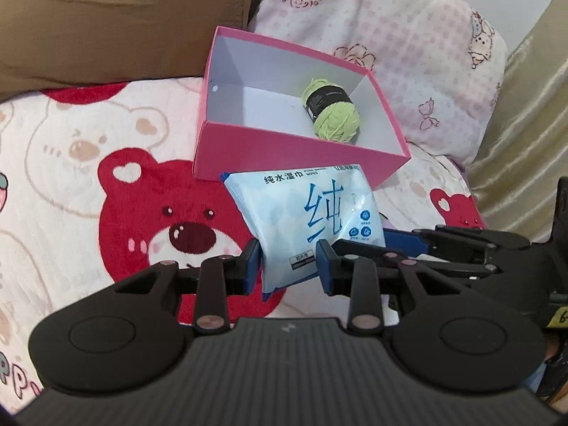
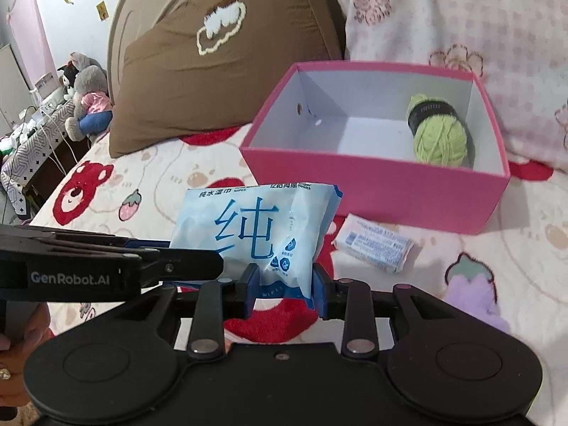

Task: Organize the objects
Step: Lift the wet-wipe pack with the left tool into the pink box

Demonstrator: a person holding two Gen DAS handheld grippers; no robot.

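Note:
A pale blue wet-wipes pack (image 1: 309,220) (image 2: 248,230) hangs above the bear-print blanket, just in front of the pink box. My left gripper (image 1: 289,262) is shut on the pack's lower left part, its blue pads pressing both sides. My right gripper (image 2: 284,285) is shut on the lower right corner. Each gripper shows side-on in the other's view: the right gripper (image 1: 387,239) and the left gripper (image 2: 191,254). The open pink box (image 1: 284,156) (image 2: 355,184) with white inside holds a ball of green yarn (image 1: 332,110) (image 2: 438,131) at its right end.
A small flat tissue packet (image 2: 376,241) lies on the blanket (image 1: 71,177) before the box's front wall. A brown pillow (image 2: 220,71) and a pink floral pillow (image 1: 390,35) stand behind the box. Plush toys (image 2: 85,99) and a cluttered desk are beyond the bed's left edge.

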